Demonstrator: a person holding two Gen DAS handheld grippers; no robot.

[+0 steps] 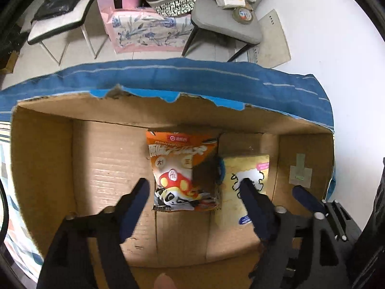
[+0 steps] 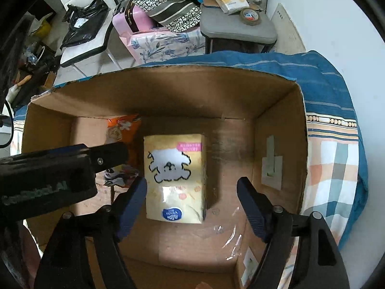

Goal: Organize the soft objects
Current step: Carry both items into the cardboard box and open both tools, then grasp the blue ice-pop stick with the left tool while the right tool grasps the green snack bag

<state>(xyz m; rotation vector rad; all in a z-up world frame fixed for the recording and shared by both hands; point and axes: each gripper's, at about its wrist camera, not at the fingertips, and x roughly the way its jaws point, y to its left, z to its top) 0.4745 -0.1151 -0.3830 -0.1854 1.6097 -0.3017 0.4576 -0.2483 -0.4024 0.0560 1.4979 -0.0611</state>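
Down inside the open brown cardboard box [image 2: 163,84], which sits on a bed with a blue striped cover [image 2: 324,77], two soft packs lie flat on the box floor. One is a pale yellow tissue pack with a white dog drawing [image 2: 175,178]; just beside it, on its left, is an orange snack bag with a red mushroom picture [image 1: 181,171]. Both have their long axis running away from the hands, toward the far wall of the box.

Each claw is released. The right claw [image 2: 192,187] hangs directly over the tissue pack with fingers apart on either side, pads not pressing it. The left claw [image 1: 193,186] stands the same way over the orange bag, holding nothing.

I judge both packs are already placed, so the next move is probably to lift out. Free floor remains to the left of the orange bag and to the right of the tissue pack. The box walls stand high around, and the two claws are close together, so rising straight up seems safest.
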